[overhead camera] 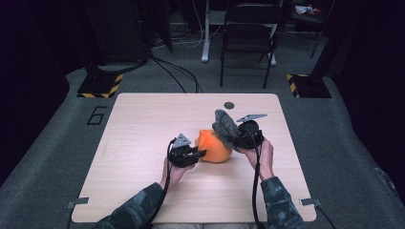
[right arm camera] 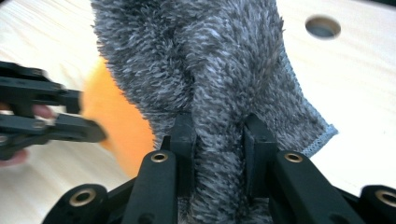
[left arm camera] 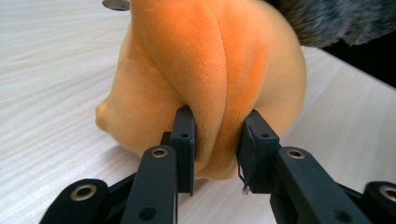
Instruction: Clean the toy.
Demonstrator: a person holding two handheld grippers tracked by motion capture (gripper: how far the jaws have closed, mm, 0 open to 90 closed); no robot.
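Note:
An orange plush cushion (overhead camera: 215, 147) lies on the light wooden table (overhead camera: 143, 129) near its middle. My left gripper (overhead camera: 200, 153) pinches a fold of the orange plush (left arm camera: 219, 84) between its pads, shut on it at the plush's left side. A grey fuzzy cloth (overhead camera: 225, 127) is lifted above the orange plush's right side. My right gripper (overhead camera: 235, 138) is shut on a bunched fold of the grey cloth (right arm camera: 205, 79), whose stitched edge hangs to the right. The left gripper (right arm camera: 100, 133) and the orange plush (right arm camera: 116, 126) lie beyond the cloth in the right gripper view.
A round grommet hole (overhead camera: 229, 105) sits in the table near its far edge. Beyond the table stand a black chair (overhead camera: 248, 33), a desk leg and cables on grey carpet. A "6" (overhead camera: 97, 115) is marked on the floor at left.

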